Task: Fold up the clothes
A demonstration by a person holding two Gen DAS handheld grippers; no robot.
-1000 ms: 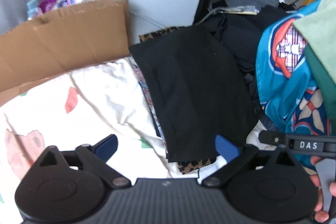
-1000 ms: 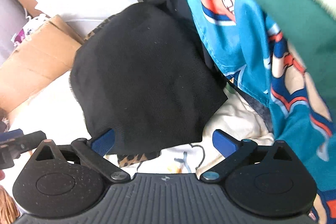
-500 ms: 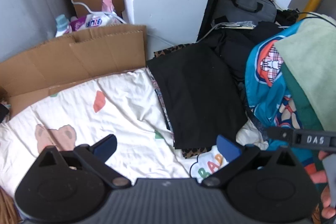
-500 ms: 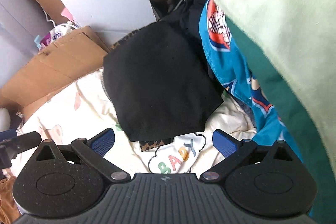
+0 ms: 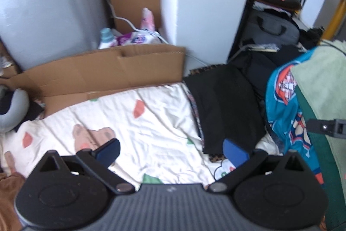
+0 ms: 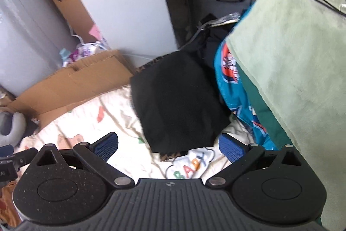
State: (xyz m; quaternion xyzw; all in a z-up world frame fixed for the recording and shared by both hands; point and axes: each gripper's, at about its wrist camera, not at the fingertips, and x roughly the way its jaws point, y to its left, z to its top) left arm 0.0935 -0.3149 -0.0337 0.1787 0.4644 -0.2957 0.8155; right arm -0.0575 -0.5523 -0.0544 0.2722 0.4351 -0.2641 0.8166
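A folded black garment (image 5: pixel 225 105) (image 6: pixel 179 105) lies on top of a small stack, with a leopard-print piece (image 6: pixel 170 156) showing under it, on a cream printed sheet (image 5: pixel 140 122) (image 6: pixel 121 114). To the right rises a heap of clothes: a blue patterned one (image 5: pixel 283 114) (image 6: pixel 233 88), a dark green one and a pale green one (image 5: pixel 320 79) (image 6: pixel 287 47). My left gripper (image 5: pixel 170 149) hangs open above the sheet, left of the stack. My right gripper (image 6: pixel 168 144) is open too, above the stack's near edge. Neither holds anything.
A flattened cardboard box (image 5: pixel 103 73) lies at the sheet's far edge, with a white pillar (image 5: pixel 205 3) and a grey appliance (image 5: pixel 47 8) behind. A grey neck pillow (image 5: pixel 13 109) sits at the left. A dark bag (image 5: pixel 272 29) stands at the back right.
Both grippers have pulled back and risen from the black garment, so more of the sheet and room shows. Both stay open; the folded stack has not moved.
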